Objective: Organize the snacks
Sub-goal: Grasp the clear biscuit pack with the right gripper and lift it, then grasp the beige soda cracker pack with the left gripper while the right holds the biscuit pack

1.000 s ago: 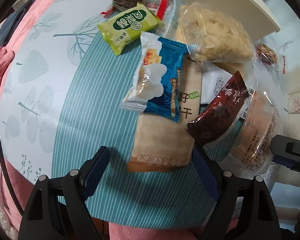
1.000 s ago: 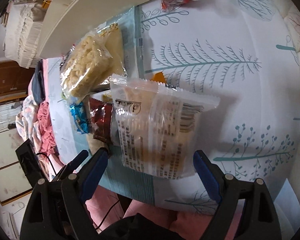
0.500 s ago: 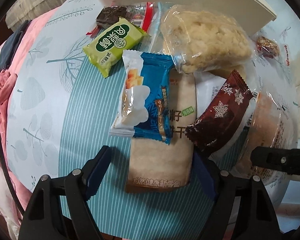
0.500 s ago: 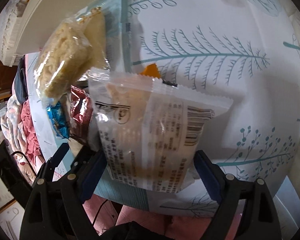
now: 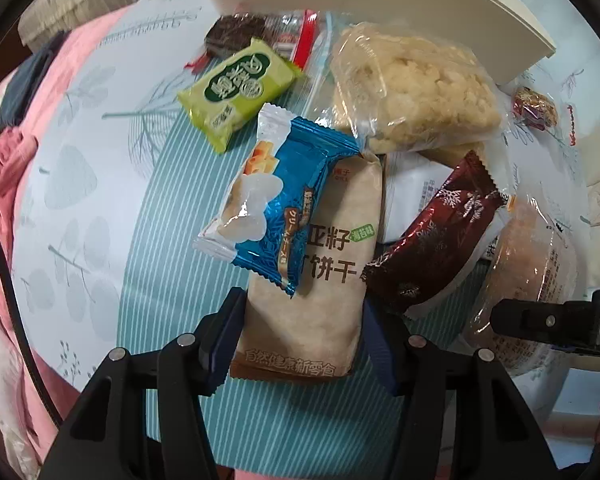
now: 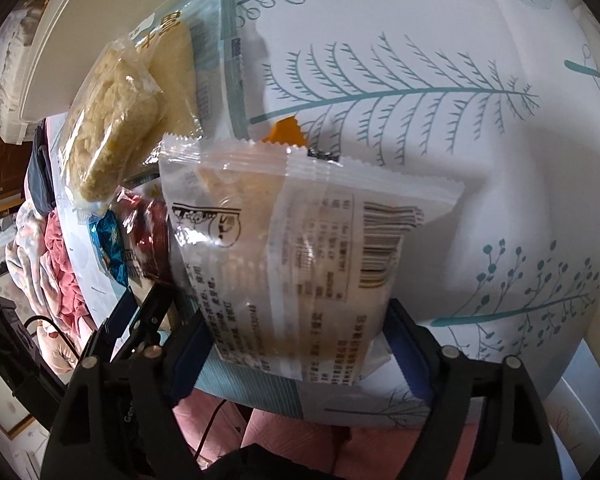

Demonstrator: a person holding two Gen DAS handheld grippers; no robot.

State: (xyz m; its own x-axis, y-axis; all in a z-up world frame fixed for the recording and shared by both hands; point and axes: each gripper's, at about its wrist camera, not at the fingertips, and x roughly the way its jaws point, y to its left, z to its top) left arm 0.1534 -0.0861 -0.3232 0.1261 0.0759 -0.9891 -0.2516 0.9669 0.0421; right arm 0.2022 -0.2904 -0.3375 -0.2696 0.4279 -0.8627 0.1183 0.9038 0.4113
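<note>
- Left gripper, pointing straight down, has just been closing its jaws and now pinches the near end of a beige biscuit packet lying on the cloth.
- Right gripper has also been narrowing; its blue pads sit against both sides of a clear bun packet, gripping it at the lower end.
- Beneath both lies a worktop covered by a pale cloth printed with teal leaves and branches, with a teal striped panel under the snack pile.
- Just past the biscuit packet, a blue wafer packet overlaps its top, and a dark red wrapper with snowflakes leans on its right side.
- Farther back rest a green cake packet and a clear bag of rice crisp.
- Behind those, a white tray rests with its edge over the pile.
- Beyond the worktop's left edge, pink bedding lies crumpled, with a dark garment on it.
- Seen from the right wrist, brown wooden furniture stands at the far left.
</note>
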